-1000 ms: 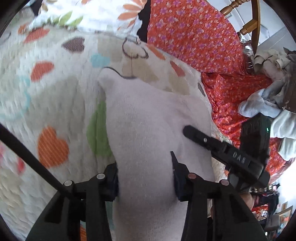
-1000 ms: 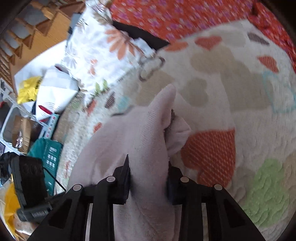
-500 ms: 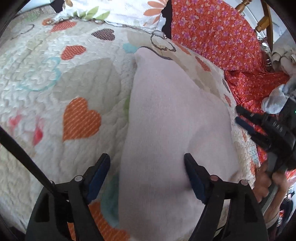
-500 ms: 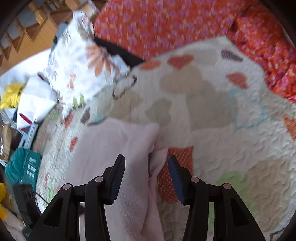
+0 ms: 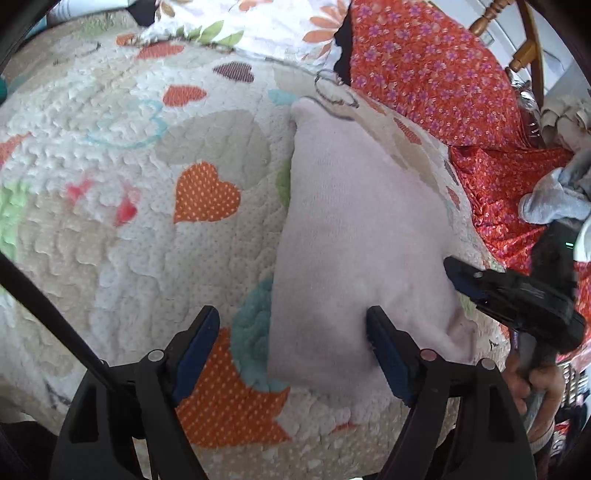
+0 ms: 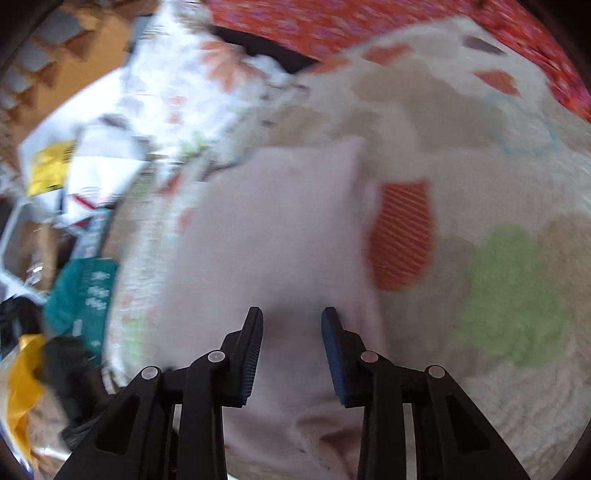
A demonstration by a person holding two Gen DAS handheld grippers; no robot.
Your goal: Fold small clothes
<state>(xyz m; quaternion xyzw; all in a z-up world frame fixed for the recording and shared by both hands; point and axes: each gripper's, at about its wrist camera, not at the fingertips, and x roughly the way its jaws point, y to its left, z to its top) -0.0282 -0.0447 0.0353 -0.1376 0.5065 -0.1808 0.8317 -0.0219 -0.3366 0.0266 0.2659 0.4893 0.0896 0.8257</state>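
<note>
A pale pink cloth (image 5: 354,236) lies folded flat on the heart-patterned quilt (image 5: 122,206). My left gripper (image 5: 291,332) is open above its near edge, jaws wide apart, holding nothing. In the right wrist view, which is blurred, the same pink cloth (image 6: 280,221) lies on the quilt (image 6: 480,140). My right gripper (image 6: 291,325) is open over its near end, empty. The right gripper also shows in the left wrist view (image 5: 517,295) at the cloth's right edge.
An orange floral sheet (image 5: 436,70) and a flowered pillow (image 5: 266,22) lie at the far side. Grey and white clothes (image 5: 554,203) are piled at the right by a wooden chair (image 5: 524,44). Bags and boxes (image 6: 74,184) crowd the floor left of the bed.
Both grippers let go of the pink cloth and opened. The cloth dropped flat onto the quilt, and both grippers drew back from it.
</note>
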